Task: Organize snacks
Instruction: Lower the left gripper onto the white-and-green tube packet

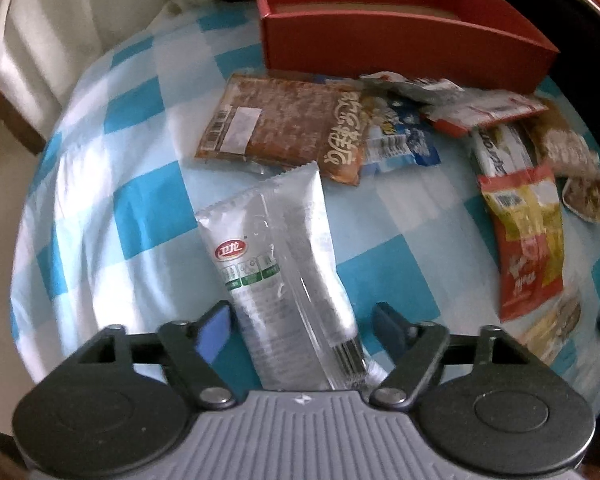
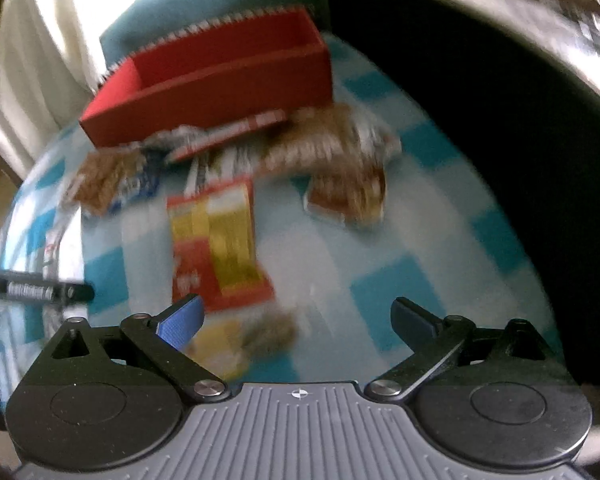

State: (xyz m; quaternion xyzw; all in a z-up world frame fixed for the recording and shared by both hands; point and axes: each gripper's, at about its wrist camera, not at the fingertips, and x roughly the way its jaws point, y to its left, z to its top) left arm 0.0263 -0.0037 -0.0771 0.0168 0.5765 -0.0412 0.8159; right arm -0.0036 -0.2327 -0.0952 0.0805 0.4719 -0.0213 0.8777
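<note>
A silver-white snack packet (image 1: 284,264) with a red logo lies lengthwise on the blue-and-white checked cloth (image 1: 140,208), running between the fingers of my left gripper (image 1: 300,314). The left pad sits at its edge, the right finger stands a little off it, so the jaws are open around it. A red box (image 1: 400,44) stands open at the far side, with nothing visible inside. In the blurred right wrist view my right gripper (image 2: 296,308) is open above the cloth, a red-and-yellow packet (image 2: 216,248) just beyond its left finger and the red box (image 2: 220,84) further back.
Several packets lie before the box: a brown one (image 1: 284,124), a blue-white one (image 1: 400,136), a red-white one (image 1: 484,114), the red-and-yellow one (image 1: 528,240). A dark round rim (image 2: 480,60) looms right. White fabric (image 1: 40,40) hangs past the left table edge.
</note>
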